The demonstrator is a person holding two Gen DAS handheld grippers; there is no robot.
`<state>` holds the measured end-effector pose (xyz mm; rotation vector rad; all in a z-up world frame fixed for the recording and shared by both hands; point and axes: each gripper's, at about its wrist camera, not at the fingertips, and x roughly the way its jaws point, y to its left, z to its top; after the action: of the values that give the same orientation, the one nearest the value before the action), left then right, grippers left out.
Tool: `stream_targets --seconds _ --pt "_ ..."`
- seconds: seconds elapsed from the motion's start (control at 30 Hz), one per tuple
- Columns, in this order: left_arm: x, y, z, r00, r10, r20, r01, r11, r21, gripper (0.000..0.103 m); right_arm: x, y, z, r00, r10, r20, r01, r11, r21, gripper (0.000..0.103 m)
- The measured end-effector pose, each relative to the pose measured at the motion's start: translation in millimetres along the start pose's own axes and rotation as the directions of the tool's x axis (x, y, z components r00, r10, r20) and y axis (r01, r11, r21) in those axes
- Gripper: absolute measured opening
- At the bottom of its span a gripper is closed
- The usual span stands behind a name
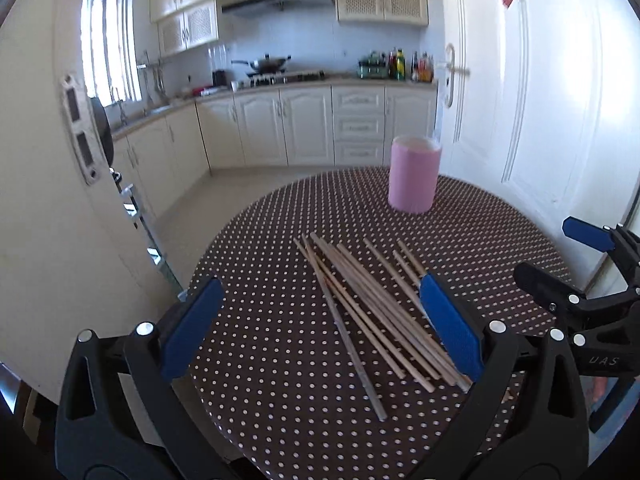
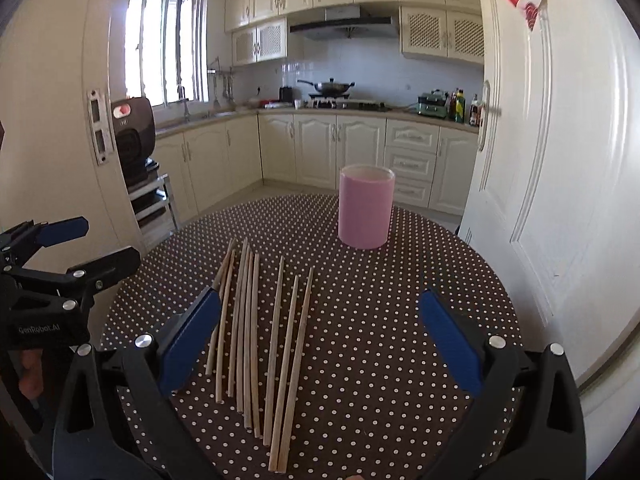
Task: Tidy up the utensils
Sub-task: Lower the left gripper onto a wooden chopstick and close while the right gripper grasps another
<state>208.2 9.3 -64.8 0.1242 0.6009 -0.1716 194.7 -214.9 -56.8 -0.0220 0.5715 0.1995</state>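
Wooden chopsticks (image 2: 260, 344): loose on polka-dot tablecloth (image 2: 380, 360), unsorted. Pink cylindrical holder (image 2: 366, 210): upright at 12 o'clock, likely their destination. Left gripper (image 1: 320, 332), right gripper (image 2: 320, 340): jaws wide, empty, hovering nearby.

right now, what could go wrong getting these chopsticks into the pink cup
1. The chopsticks lie flat in a loose, overlapping pile on the dotted tablecloth, so a pinch could catch several or scatter the rest.
2. The pink cup stands free and looks tall and narrow; a slanted stick might tip it.
3. The left tool and right tool, both open, hover close together and could collide.
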Motion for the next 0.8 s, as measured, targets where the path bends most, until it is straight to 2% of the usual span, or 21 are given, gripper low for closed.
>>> stream_targets --seconds 0.1,0.23,0.3,0.37,0.43,0.5,0.6,0.8 --pt "30.8 6.0 2.8 0.994 -0.058 -0.095 0.055 0.998 -0.030 0.088 27.0 2.5 2.1 0.996 0.005 -0.090 -0.009 0.999 -0.041 0.096" --pt "73.0 14.2 2.0 0.963 -0.113 -0.245 0.094 0.992 -0.085 0.075 56.1 -4.4 4.5 0.982 0.017 -0.189 -0.023 0.999 -0.031 0.095" --pt "86.6 15.7 -1.8 0.947 -0.134 -0.292 0.109 0.989 -0.101 0.060 68.1 -9.2 7.0 0.973 0.037 -0.226 -0.041 0.999 -0.015 0.085" --pt "102.3 16.9 -3.8 0.925 -0.122 -0.359 0.087 0.990 -0.112 0.048 80.2 -14.2 8.3 0.959 0.053 -0.277 -0.056 0.998 -0.001 0.078" --pt "112.9 16.6 -4.6 0.910 -0.143 -0.388 0.101 0.987 -0.126 0.047 92.8 -17.5 9.0 0.942 0.072 -0.328 -0.073 0.997 0.009 0.071" --pt "120.5 17.9 -5.7 0.899 -0.158 -0.408 0.104 0.983 -0.151 0.041 98.9 -20.6 9.4 0.929 0.087 -0.359 -0.084 0.996 0.022 0.059" --pt "132.1 18.3 -6.9 0.887 -0.167 -0.430 0.104 0.980 -0.167 0.039 110.8 -23.5 10.7 0.908 0.112 -0.404 -0.103 0.994 0.043 0.054" --pt "145.9 19.4 -15.1 0.875 -0.147 -0.460 0.084 0.984 -0.155 0.036 132.1 -20.3 8.9 0.867 0.144 -0.476 -0.129 0.990 0.064 0.046"
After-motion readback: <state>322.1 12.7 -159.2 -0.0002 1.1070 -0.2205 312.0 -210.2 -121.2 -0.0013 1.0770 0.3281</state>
